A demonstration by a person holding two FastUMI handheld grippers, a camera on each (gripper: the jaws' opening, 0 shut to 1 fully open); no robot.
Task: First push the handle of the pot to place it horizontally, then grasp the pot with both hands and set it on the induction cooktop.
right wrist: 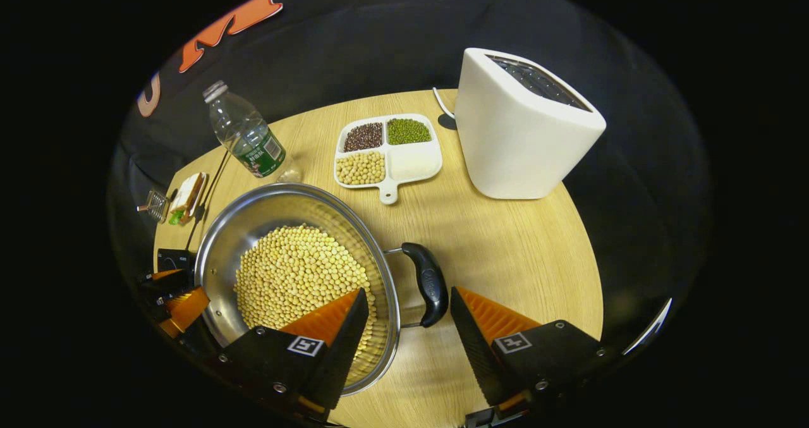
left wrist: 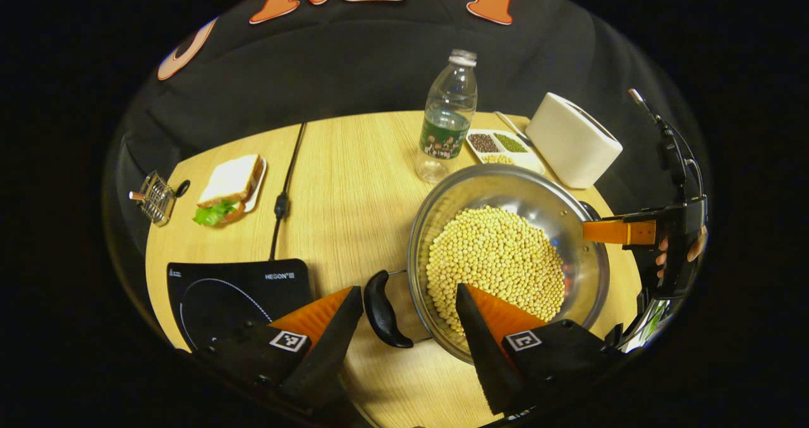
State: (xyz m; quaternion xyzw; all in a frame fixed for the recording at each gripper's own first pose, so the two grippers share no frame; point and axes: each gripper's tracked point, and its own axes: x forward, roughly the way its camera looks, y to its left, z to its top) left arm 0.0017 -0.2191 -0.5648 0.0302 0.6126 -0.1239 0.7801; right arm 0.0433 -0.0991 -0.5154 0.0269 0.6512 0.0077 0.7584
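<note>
Where cooktop [left wrist: 240,292] sits, "NEGON" legible.

Lighting: bright overhead light on the table [left wrist: 354,181], dark backdrop behind. Glare: soft highlights on the pot [left wrist: 505,188] rim and the bottle [left wrist: 447,121]. Shadows: short, soft, beneath the toaster [right wrist: 521,124]. Focus: sharp at centre. Distortion: strong fisheye bending; edges dim and smeared.

A staged kitchen booth: round wooden table [right wrist: 505,238] before black cloth, toaster [right wrist: 518,124] at two o'clock, induction cooktop [left wrist: 234,295] at eight, sandwich [left wrist: 229,188] at ten
</note>
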